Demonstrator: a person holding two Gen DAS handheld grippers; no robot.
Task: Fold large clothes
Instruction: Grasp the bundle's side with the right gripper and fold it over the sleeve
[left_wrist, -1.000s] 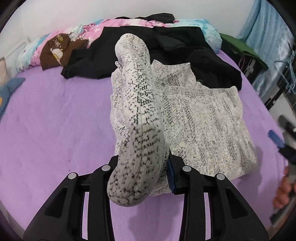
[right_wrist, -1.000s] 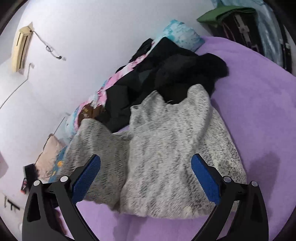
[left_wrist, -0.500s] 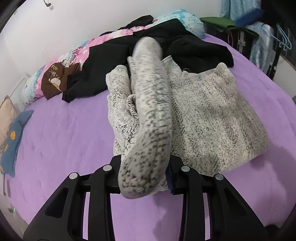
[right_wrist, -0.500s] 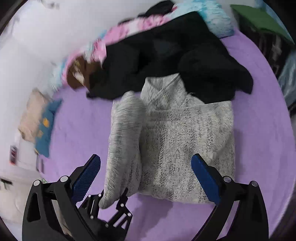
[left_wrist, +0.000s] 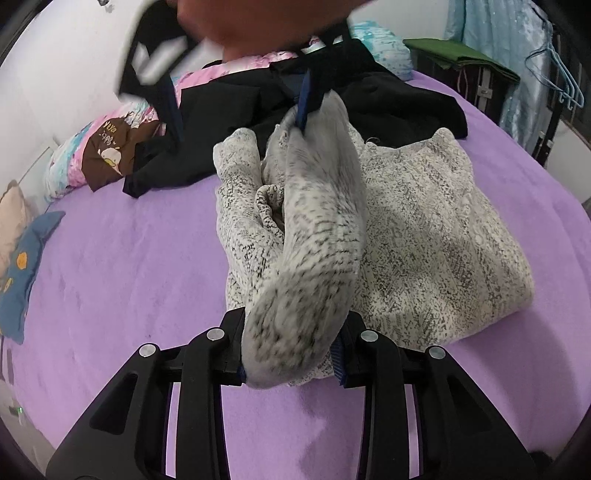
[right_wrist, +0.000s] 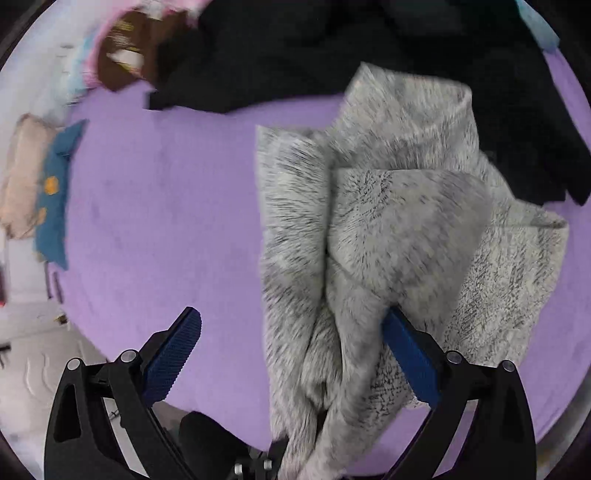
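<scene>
On the far left, a blue cushion (left_wrist: 26, 266) sits at the edge of the purple bed (left_wrist: 129, 258), clear of the work. Further in, the left gripper (left_wrist: 291, 350) is clamped on the cuff end of the grey sweater's sleeve (left_wrist: 314, 236), holding it lifted off the bed so it can be laid across the body instead of trailing out to the side. The grey sweater (left_wrist: 436, 236) itself lies flat in the middle of the bed, its body already narrowed, with a heap of black clothes (left_wrist: 240, 122) just behind its collar (probably waiting their turn). The right gripper (right_wrist: 291, 350) comes down over the sleeve's upper part with its jaws wide apart, one blue pad (right_wrist: 410, 354) touching the knit, nothing gripped; my guess is it means to pin or take the sleeve near the shoulder.
</scene>
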